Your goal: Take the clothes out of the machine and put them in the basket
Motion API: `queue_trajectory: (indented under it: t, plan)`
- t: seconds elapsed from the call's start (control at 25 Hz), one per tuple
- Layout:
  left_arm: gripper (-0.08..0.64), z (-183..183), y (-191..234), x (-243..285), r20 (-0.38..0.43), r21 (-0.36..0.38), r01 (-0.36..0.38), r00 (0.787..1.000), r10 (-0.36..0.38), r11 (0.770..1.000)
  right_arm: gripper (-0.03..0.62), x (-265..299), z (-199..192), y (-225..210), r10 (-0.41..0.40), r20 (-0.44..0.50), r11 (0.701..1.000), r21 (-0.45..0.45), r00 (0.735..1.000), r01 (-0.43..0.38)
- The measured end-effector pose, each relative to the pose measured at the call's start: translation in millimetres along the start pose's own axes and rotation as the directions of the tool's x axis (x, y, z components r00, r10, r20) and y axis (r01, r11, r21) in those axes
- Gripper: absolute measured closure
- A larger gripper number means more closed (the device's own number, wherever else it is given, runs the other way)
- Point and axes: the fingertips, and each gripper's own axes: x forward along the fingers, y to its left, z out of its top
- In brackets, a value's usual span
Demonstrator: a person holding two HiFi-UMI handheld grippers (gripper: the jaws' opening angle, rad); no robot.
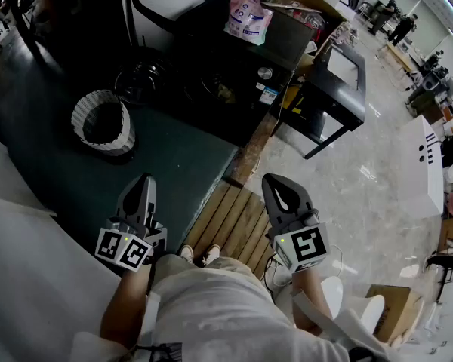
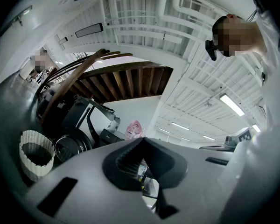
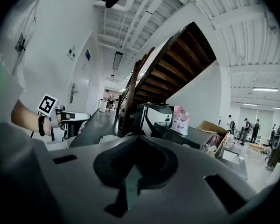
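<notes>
Both the left gripper (image 1: pixel 144 179) and right gripper (image 1: pixel 276 181) hang pinched together and empty at the person's waist, well apart from the washing machine (image 1: pixel 141 81), its clothes out of sight, so a careless reach could topple the ribbed basket (image 1: pixel 115 146) beside its door

Person wore white top (image 1: pixel 234 319), pale trousers (image 1: pixel 238 268), light shoes (image 1: pixel 200 255). Dark strap (image 3: pixel 41 125) sat on left wrist. Left gripper (image 1: pixel 145 181) and right gripper (image 1: pixel 276 181) had grey wedge shells, black ribbed jaw pads. Left cube (image 1: pixel 124 247) and right cube (image 1: pixel 302 249) were white with black square markers; green light (image 1: pixel 283 241) glowed on right cube.
</notes>
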Motion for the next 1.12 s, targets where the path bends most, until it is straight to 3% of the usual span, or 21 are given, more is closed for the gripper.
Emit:
queue_trajectory:
  t: [0.52,0.6,0.76,0.92,1.12]
  plan:
    - [0.546,-16,-9,28,-0.001,-0.011,-0.018,1.000,0.018,1.000,0.576,8,-23,-30,0.012,-0.025,0.999,0.041,1.000,-0.011]
    - [0.546,-19,-12,32,-0.001,-0.009,-0.022,1.000,0.022,1.000,0.447,9,-28,-34,0.030,-0.028,0.999,0.041,0.999,-0.029]
    - [0.546,-25,-21,39,0.000,0.000,-0.035,0.999,0.035,0.999,0.401,10,-36,-38,0.089,-0.040,0.995,-0.033,0.995,-0.090]
    - [0.546,-28,-28,48,0.010,0.014,-0.048,0.999,0.047,0.999,0.251,12,-39,-40,0.135,-0.018,0.987,-0.090,0.991,-0.136]
    - [0.546,-25,-25,56,0.011,0.041,-0.056,0.998,0.056,0.998,0.115,21,-45,-47,0.154,0.024,0.987,0.034,0.988,-0.155]
